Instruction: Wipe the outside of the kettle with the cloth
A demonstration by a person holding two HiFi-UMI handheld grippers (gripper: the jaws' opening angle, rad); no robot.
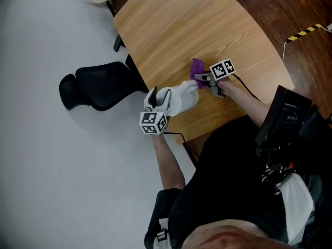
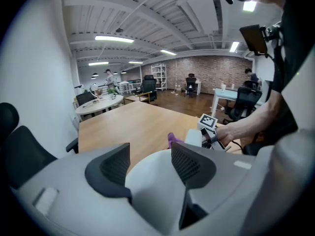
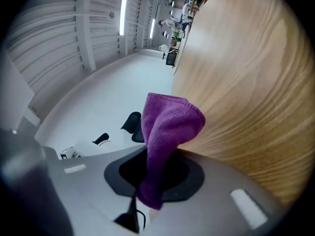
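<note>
Looking down in the head view, the white kettle [image 1: 181, 100] stands on the wooden counter [image 1: 207, 25] close to its near edge, with the left gripper [image 1: 154, 98] at its handle end and the right gripper [image 1: 202, 78] just beside its other end, carrying the purple cloth [image 1: 196, 66]. From the left gripper view, the jaws stand spread with the kettle's rounded white body between them, and I cannot make out either pad pressing on it. From the right gripper view, the jaws are pinched on the cloth, whose free end sticks out past them in front of the counter's wood grain.
</note>
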